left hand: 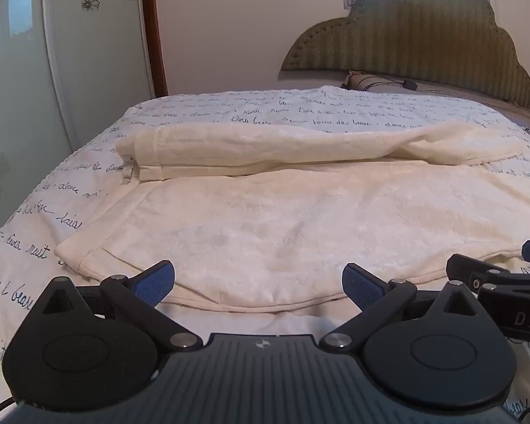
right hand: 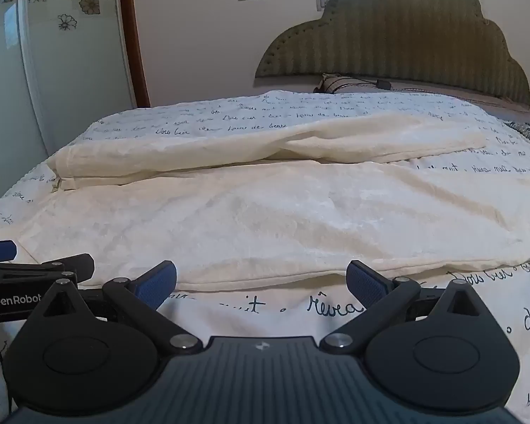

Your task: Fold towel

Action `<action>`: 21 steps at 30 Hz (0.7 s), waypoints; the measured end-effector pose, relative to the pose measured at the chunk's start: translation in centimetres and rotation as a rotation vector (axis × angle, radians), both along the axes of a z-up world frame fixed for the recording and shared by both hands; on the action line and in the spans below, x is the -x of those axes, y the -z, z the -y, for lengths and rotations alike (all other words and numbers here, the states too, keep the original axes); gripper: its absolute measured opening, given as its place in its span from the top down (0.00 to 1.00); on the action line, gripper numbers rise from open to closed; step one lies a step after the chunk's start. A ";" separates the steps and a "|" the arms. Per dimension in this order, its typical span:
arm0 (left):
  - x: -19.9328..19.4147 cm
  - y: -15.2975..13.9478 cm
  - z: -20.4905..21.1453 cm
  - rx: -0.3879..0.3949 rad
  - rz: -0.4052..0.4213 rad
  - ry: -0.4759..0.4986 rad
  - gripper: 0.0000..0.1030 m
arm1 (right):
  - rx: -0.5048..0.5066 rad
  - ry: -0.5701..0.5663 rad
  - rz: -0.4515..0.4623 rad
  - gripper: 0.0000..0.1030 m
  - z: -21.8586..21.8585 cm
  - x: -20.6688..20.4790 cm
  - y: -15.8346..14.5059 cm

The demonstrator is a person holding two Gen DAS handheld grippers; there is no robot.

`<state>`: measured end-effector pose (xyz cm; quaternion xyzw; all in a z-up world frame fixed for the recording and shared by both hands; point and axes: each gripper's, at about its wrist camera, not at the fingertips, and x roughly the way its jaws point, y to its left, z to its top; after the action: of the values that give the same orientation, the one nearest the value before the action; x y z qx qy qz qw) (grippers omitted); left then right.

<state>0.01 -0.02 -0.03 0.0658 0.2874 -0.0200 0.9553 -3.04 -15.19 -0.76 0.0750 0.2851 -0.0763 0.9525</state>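
Note:
A cream towel [left hand: 265,219] lies spread on the bed, its far edge folded back toward me in a thick band [left hand: 265,148]. The same towel [right hand: 265,219] fills the middle of the right wrist view. My left gripper [left hand: 258,284] stands open just over the towel's near hem, nothing between its blue pads [left hand: 155,282]. My right gripper [right hand: 261,284] is open too, just short of the near hem, over the printed cover. Each gripper shows at the edge of the other's view: the right one [left hand: 505,275], the left one [right hand: 35,272].
The bed wears a white cover [left hand: 35,219] printed with dark handwriting. A green cloud-shaped headboard [left hand: 424,42] and a pillow [left hand: 371,81] sit at the far end. A glass door with flower stickers [left hand: 17,88] and a wooden frame [left hand: 155,28] stand at left.

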 end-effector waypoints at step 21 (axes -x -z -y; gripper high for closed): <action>-0.9 3.5 0.5 0.047 -0.028 -0.004 0.00 | 0.041 -0.009 -0.065 0.00 0.8 -1.2 3.3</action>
<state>0.90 -0.51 -3.52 0.0427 0.3002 -0.0256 0.9526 -1.82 -15.96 -4.07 0.0516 0.3147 -0.0802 0.9444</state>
